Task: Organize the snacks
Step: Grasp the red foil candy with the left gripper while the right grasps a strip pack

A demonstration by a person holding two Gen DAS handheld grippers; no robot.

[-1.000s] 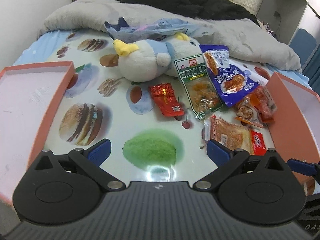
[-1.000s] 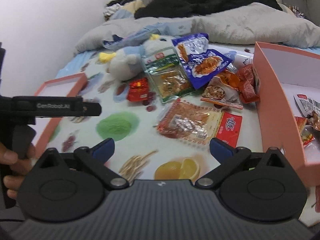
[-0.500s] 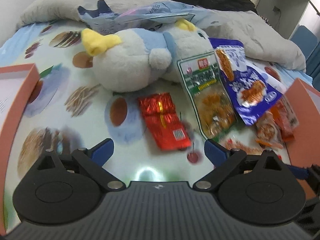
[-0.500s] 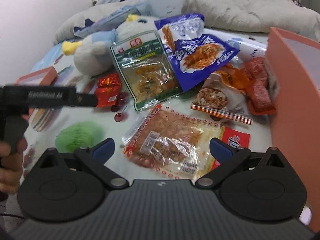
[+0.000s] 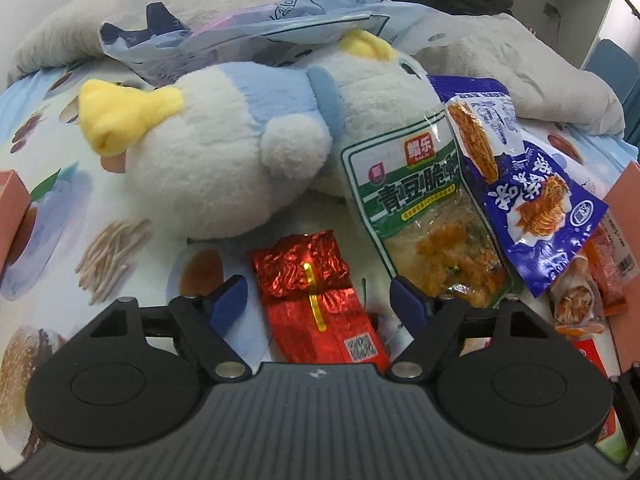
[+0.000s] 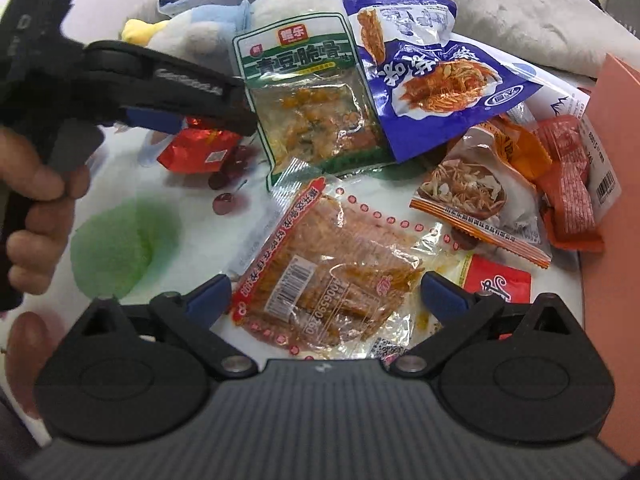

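Note:
My left gripper (image 5: 318, 300) is open, its jaws on either side of a red foil snack packet (image 5: 316, 300) lying on the printed sheet. The packet also shows in the right wrist view (image 6: 198, 150), under the left gripper (image 6: 176, 92). My right gripper (image 6: 326, 296) is open, its jaws straddling a clear packet of orange strips (image 6: 332, 280). Beyond lie a green-labelled packet (image 6: 308, 108), a blue packet (image 6: 432, 76) and small orange and red packets (image 6: 560, 176).
A white and blue plush toy (image 5: 224, 152) lies just behind the red packet. A pink box wall (image 6: 612, 208) stands at the right; another box corner (image 5: 12, 196) shows at the left. A grey duvet (image 5: 520, 64) and a plastic bag (image 5: 248, 28) lie behind.
Both grippers moved forward and down to the snacks. The left one now straddles the red packet and the right one the clear strip packet. Both stayed open.

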